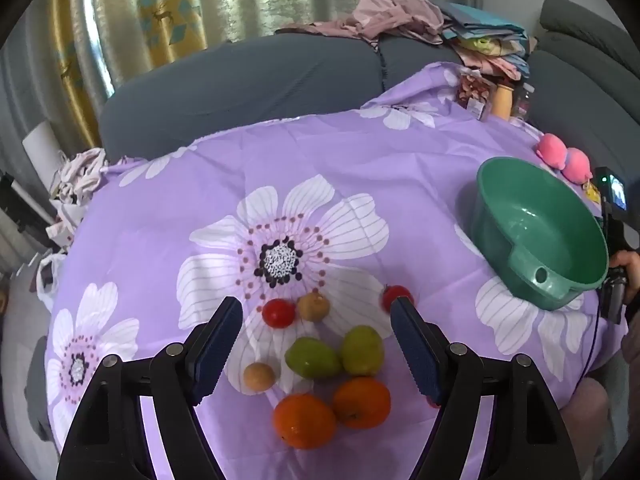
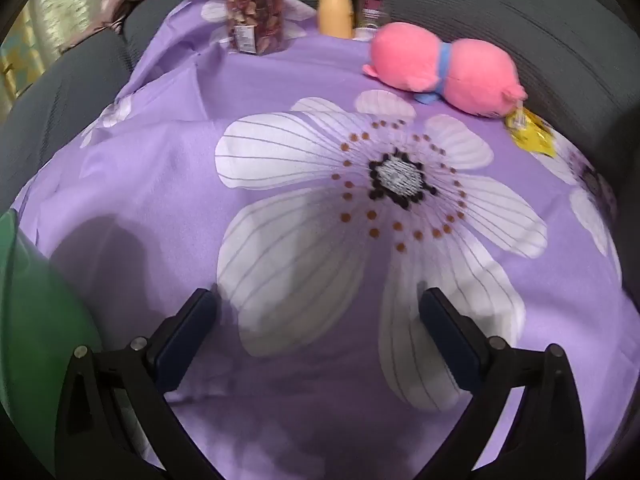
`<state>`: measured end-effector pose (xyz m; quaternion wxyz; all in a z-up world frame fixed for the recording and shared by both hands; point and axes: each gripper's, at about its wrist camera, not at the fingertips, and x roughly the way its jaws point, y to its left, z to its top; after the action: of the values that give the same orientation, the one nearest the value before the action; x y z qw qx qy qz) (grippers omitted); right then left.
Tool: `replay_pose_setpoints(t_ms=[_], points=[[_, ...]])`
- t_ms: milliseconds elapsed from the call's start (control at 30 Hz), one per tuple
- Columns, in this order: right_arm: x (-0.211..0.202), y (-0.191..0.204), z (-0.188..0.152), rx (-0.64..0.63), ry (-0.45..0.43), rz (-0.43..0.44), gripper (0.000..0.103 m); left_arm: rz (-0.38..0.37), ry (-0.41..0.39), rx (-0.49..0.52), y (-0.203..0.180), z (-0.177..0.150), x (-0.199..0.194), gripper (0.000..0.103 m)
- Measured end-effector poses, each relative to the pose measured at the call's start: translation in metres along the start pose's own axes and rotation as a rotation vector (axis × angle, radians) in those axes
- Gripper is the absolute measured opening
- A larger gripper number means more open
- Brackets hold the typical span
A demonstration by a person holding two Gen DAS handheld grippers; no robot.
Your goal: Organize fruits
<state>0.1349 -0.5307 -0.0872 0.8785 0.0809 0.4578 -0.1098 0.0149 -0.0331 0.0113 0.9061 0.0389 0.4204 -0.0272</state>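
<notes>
A round green plastic basin (image 1: 540, 232) with a holed handle tab stands on the desk, which is covered by a purple cloth printed with big white flowers (image 1: 280, 184); nothing lies inside the basin. At the far corner stand a clear box of reddish dried pieces (image 2: 256, 20), a tan wooden bottle-shaped container (image 2: 335, 10) and a small clear bottle with a pink label (image 2: 374, 0), whose contents cannot be made out.

The fruits lie loose on the cloth, well apart from the basin, in one cluster. Two orange round fruits (image 1: 304, 420) touch each other nearest the camera. Two green pear-like fruits (image 1: 314, 358) sit side by side just beyond them. Two small brown round fruits (image 1: 259, 376) lie one at the left of the cluster and one farther back. Two small red tomato-like fruits (image 1: 279, 312) are plain, and a further red speck shows behind the right-hand finger, too hidden to name.

The left gripper (image 1: 316, 308) hangs above the cluster, its fingers wide apart and empty. The right gripper (image 2: 318, 300) hovers over bare cloth beside the basin, fingers likewise spread, holding nothing. One pink plush toy with a blue band (image 2: 444, 74) and one yellow wrapper (image 2: 530, 134) lie near the far edge.
</notes>
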Motion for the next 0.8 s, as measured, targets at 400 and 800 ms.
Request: replay_pose_setpoints(t_ms=[400, 800], points=[[-0.165, 0.044, -0.019, -0.219, -0.43, -0.086, 0.102, 0.003, -0.073, -0.001, 0.005, -0.005, -0.02, 0.077], [-0.17, 0.118, -0.083, -0.269, -0.206, 0.263, 0.102, 0.036, -0.091, -0.024, 0.026, -0.021, -0.029, 0.077]])
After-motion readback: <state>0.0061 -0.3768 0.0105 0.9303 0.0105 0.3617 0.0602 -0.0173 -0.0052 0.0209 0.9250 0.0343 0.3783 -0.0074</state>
